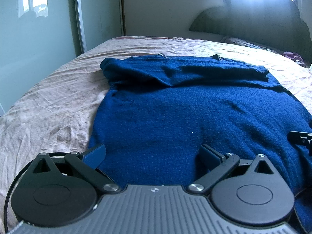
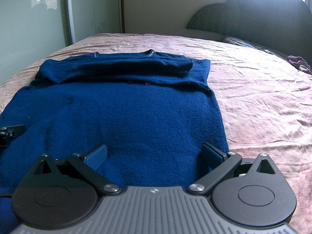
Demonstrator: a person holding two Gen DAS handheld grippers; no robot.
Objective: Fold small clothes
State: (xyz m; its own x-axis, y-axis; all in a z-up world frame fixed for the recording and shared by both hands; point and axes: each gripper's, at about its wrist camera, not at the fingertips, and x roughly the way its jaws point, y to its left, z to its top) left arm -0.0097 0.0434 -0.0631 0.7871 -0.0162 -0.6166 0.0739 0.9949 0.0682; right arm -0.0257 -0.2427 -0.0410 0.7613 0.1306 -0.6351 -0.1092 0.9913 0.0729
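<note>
A blue knit sweater [image 1: 185, 113] lies flat on the bed, its neck at the far end and both sleeves folded across the chest. The right wrist view shows the same sweater [image 2: 120, 113]. My left gripper [image 1: 153, 156] is open over the sweater's near hem at its left side, fingers wide apart, nothing between them. My right gripper [image 2: 154, 156] is open over the near hem at the right side, its right finger [image 2: 212, 156] close to the sweater's edge. Each gripper's tip shows at the other view's border.
The bed has a wrinkled pink sheet [image 1: 48, 107] with bare room left and right [image 2: 263, 101] of the sweater. A grey headboard [image 2: 263, 13] and pillow stand at the far right, with a purple cloth [image 2: 298, 61] near them. A glass sliding door [image 1: 35, 29] is left.
</note>
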